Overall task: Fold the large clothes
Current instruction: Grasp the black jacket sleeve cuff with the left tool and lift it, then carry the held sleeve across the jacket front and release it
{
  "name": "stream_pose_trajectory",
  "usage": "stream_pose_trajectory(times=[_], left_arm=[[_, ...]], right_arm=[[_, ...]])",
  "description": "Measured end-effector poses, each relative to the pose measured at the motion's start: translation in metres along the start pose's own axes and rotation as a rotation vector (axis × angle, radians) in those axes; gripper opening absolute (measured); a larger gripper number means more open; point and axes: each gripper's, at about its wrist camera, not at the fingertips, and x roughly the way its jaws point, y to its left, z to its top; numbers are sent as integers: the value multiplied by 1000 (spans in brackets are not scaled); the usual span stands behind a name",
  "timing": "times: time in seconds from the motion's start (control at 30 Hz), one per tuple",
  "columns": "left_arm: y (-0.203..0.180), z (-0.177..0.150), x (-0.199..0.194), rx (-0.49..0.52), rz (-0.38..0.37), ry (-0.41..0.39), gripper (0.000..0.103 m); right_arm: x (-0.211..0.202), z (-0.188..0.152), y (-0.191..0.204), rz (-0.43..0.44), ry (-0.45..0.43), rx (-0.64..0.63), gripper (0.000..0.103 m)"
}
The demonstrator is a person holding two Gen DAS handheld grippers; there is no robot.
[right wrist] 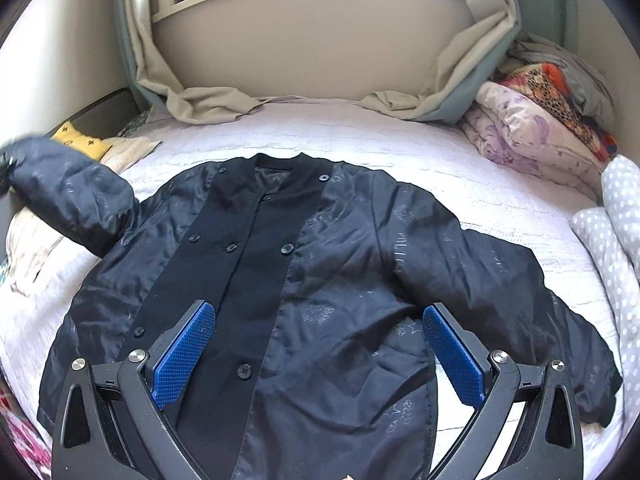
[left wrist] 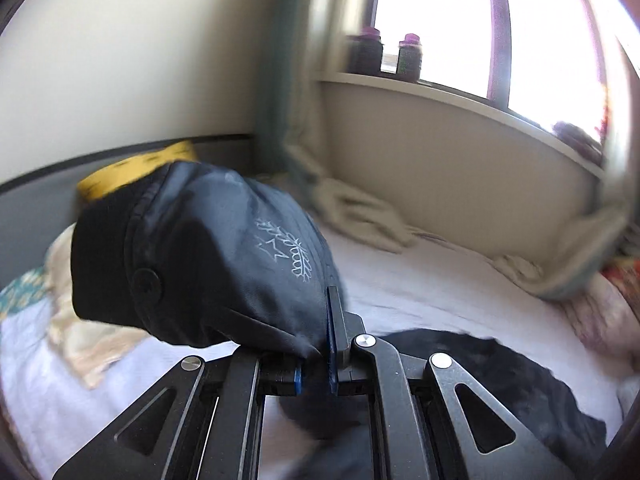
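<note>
Garment: a black padded jacket [right wrist: 288, 280] lies front-up on the bed [right wrist: 460, 168], collar toward the window, buttons down the middle.
Step in hand: folding in the first sleeve [left wrist: 200, 252], which is lifted clear of the bed at the jacket's left side.
Left gripper [left wrist: 332, 344]: jaws clamped on the sleeve's cuff end.
Right gripper [right wrist: 316, 356]: jaws wide apart, hovering over the jacket's lower front, holding nothing.
Next move: probably carry the sleeve across the chest and lay it flat, without dragging the body askew.
</note>
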Motion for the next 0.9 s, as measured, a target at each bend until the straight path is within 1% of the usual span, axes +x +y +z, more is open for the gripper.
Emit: stream_pose_trajectory(times=[0.1, 0.2, 0.27, 0.37, 0.5, 0.6, 0.63, 0.67, 0.7, 0.73, 0.77, 0.8, 0.83, 0.87, 0.9], left_arm=[[-63, -10, 13, 84, -65, 37, 12], [-119, -33, 27, 155, -111, 101, 12], [-147, -54, 37, 193, -135, 150, 12], [-191, -97, 54, 279, -154, 234, 12], [-221, -147, 74, 374, -162, 325, 13], [-232, -174, 86, 389, -194, 411, 17], [-234, -181, 89, 390, -216, 445, 24], [-234, -186, 91, 392, -237, 472, 39], [-235, -189, 91, 397, -256, 495, 47], [-235, -191, 87, 407, -272, 507, 59], [-237, -193, 82, 425, -287, 513, 67], [-238, -193, 76, 437, -297, 512, 71], [-240, -194, 69, 456, -315, 511, 81], [-240, -194, 61, 473, -331, 513, 88], [-240, -194, 49, 496, -353, 509, 88]], right_arm=[[2, 3, -9, -11, 1, 25, 103], [2, 5, -20, -17, 1, 54, 103], [1, 7, -29, -17, 0, 81, 103], [-1, 8, -41, -18, -4, 113, 103], [-4, 9, -52, -27, -10, 146, 103], [-5, 10, -55, -35, -12, 154, 103], [-5, 10, -56, -37, -10, 156, 103], [-4, 10, -56, -38, -6, 159, 103], [-4, 10, -57, -38, -2, 161, 103], [-3, 10, -56, -37, 1, 161, 103], [-2, 10, -56, -37, 6, 160, 103], [0, 10, -56, -37, 11, 160, 103], [2, 10, -55, -37, 17, 160, 103], [5, 10, -54, -35, 24, 160, 103], [8, 9, -53, -31, 34, 161, 103]])
